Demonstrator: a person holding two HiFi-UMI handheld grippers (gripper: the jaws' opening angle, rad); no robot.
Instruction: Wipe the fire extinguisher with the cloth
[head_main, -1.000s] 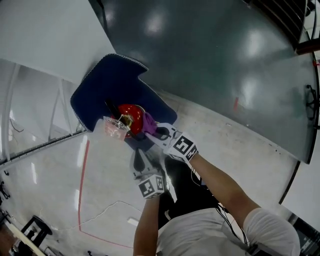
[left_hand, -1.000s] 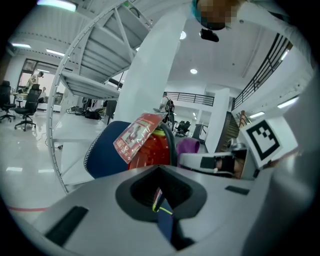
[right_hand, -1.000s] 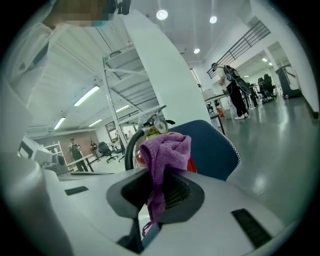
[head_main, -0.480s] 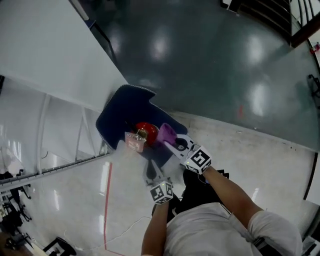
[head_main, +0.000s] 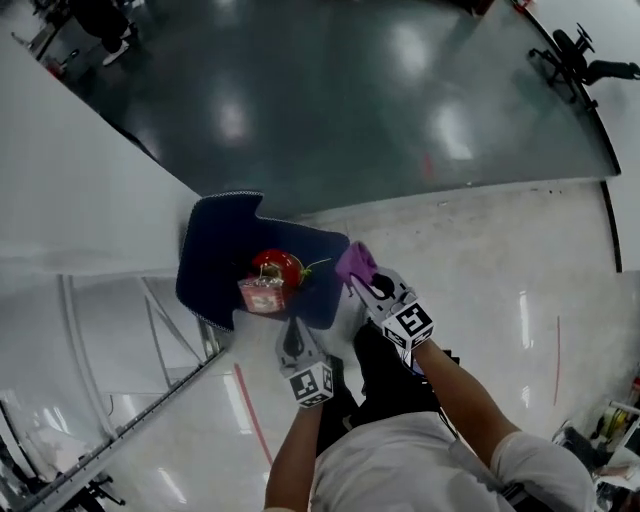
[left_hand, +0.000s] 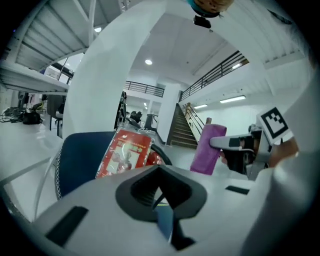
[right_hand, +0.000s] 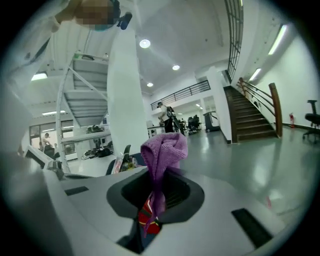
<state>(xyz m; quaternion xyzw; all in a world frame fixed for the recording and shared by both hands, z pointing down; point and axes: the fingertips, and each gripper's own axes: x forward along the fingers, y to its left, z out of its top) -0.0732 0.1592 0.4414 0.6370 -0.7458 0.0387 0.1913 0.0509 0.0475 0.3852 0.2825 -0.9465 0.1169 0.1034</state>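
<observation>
A red fire extinguisher (head_main: 277, 268) with a plastic-sleeved tag (head_main: 261, 295) stands on a dark blue mat (head_main: 213, 262) by the white wall. My right gripper (head_main: 361, 281) is shut on a purple cloth (head_main: 355, 261), a short way to the right of the extinguisher and apart from it. In the right gripper view the cloth (right_hand: 162, 150) bunches up above the jaws. My left gripper (head_main: 291, 331) is shut and empty, just below the extinguisher. The left gripper view shows the tag (left_hand: 125, 152), the cloth (left_hand: 208, 148) and the blue mat (left_hand: 79, 161).
A white wall (head_main: 75, 185) rises at the left behind the mat. A glossy dark green floor (head_main: 350, 100) lies beyond; pale floor (head_main: 500, 260) with a red line (head_main: 250, 420) lies nearer. An office chair (head_main: 575, 55) stands far right. A staircase (right_hand: 255, 115) is in the distance.
The right gripper has drawn the purple cloth off the extinguisher's side, to the right. The head camera has swung, so the whole scene has shifted. The left gripper stays below the extinguisher.
</observation>
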